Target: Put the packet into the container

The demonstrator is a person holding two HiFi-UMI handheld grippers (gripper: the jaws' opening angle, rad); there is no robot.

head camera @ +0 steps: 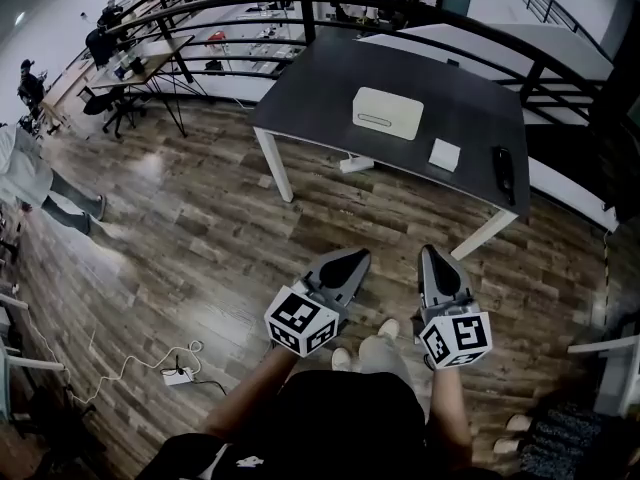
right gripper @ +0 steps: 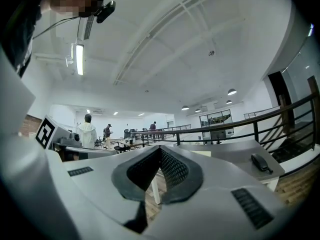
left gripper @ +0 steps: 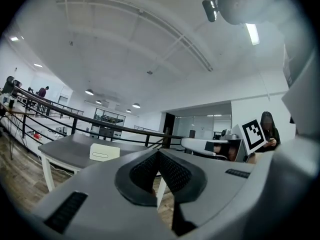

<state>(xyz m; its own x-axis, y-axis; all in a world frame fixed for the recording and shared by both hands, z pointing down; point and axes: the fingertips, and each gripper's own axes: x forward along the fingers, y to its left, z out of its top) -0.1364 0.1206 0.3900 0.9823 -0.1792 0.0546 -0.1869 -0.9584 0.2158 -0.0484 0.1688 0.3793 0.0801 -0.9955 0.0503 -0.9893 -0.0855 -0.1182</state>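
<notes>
Standing on a wooden floor [head camera: 200,238] short of a dark grey table [head camera: 310,88], a person holds left tongs [head camera: 352,260] and right tongs [head camera: 430,254], both pressed together and empty. A small white square packet [head camera: 444,154] lies toward the table's near right corner, beside a cream rectangular container [head camera: 388,112] at mid-table.

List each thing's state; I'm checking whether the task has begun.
left gripper: shut, empty, over the floor.
right gripper: shut, empty, over the floor.
container: standing on the table, top seemingly closed.
packet: lying flat on the table, outside the container.
black device: lying by the table's edge.
</notes>
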